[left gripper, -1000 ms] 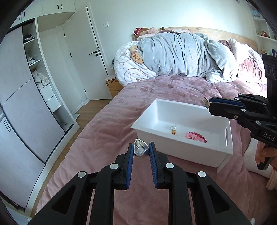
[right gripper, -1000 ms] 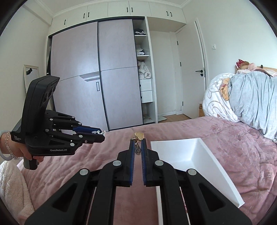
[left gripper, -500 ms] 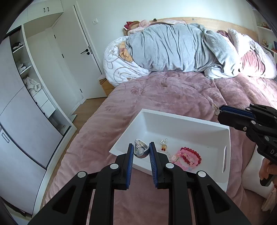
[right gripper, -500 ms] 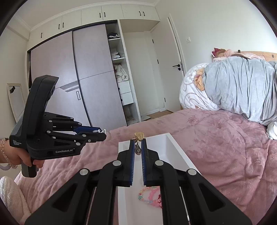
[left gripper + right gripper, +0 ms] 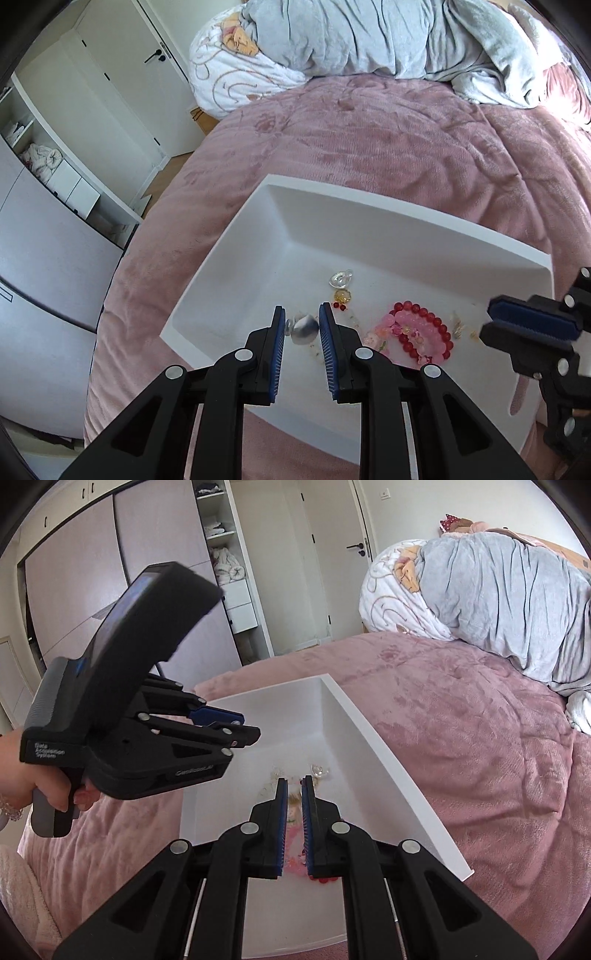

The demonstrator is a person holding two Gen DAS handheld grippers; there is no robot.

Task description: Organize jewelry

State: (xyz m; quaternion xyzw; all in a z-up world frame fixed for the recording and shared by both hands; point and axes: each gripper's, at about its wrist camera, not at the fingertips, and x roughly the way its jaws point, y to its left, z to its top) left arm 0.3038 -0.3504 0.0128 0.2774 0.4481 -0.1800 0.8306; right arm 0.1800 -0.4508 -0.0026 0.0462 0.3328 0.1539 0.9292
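**Both tongs over the white tray, jewelry lying inside**

Left wrist view: left tongs point(image 5: 302, 325) hang over the near-left part of the white tray point(image 5: 236, 236), which sits on the pink bedspread point(image 5: 369, 129). Blue pads are spread apart, i.e. open. A silver heart-shaped piece point(image 5: 306, 329) shows btwn the tips w/ gaps on both sides, so it isn't clamped; can't tell if it's resting on the tray floor or just above it. Farther in on the tray floor: a clear crystal charm point(image 5: 340, 279), just nearer it an amber-and-red bead charm point(image 5: 342, 297). To the right, a red bead bracelet point(image 5: 424, 334) w/ a pink bead bracelet point(image 5: 400, 328) bunched against it. Right tongs point(image 5: 491, 320) come in from the right edge over the tray's right end; seen side-on, gap can't be read from here. Small gold bits lie on the tray floor near their tip, too small to name. Far side: grey blanket point(image 5: 369, 33) and a white printed duvet point(image 5: 236, 77) piled at the head of the bed; door and wardrobe on the left.

Right wrist view: right tongs point(image 5: 291, 788) point down into the tray point(image 5: 388, 760), pads a narrow slit apart, nothing gripped btwn them. Below the slit a blurred gold piece and pink beads lie on the tray floor. Clear charm point(image 5: 319, 770) sits just past the tips to the right. Left tongs point(image 5: 236, 727) reach in from the left, held by the left hand point(image 5: 55, 786) at the trigger grip.
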